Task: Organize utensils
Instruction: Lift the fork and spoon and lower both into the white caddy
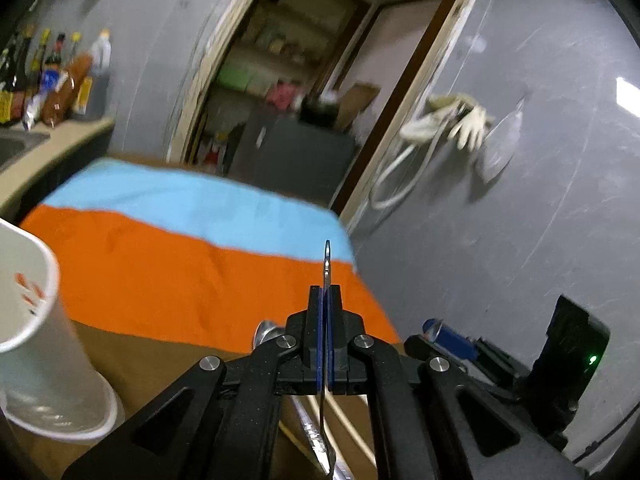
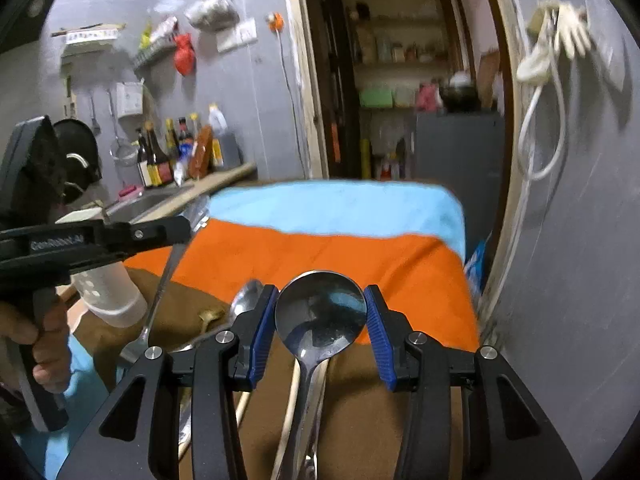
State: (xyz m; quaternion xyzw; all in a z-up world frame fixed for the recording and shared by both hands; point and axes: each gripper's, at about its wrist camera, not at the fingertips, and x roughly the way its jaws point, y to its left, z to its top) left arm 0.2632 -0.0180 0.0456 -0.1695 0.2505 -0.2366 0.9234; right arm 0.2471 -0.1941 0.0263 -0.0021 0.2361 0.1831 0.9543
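My left gripper is shut on a thin steel utensil, seen edge on, its handle end sticking up past the pads and its lower end hanging below. In the right wrist view the left gripper holds that utensil slanting down over the table. A white paper cup stands at the left; it also shows in the right wrist view. My right gripper is open, its blue pads either side of a large steel spoon lying on the table. A smaller spoon lies left of it.
The table carries a brown cloth, an orange cloth and a light blue cloth. Wooden chopsticks lie beside the large spoon. A counter with sauce bottles and a sink is at the left. A grey wall rises on the right.
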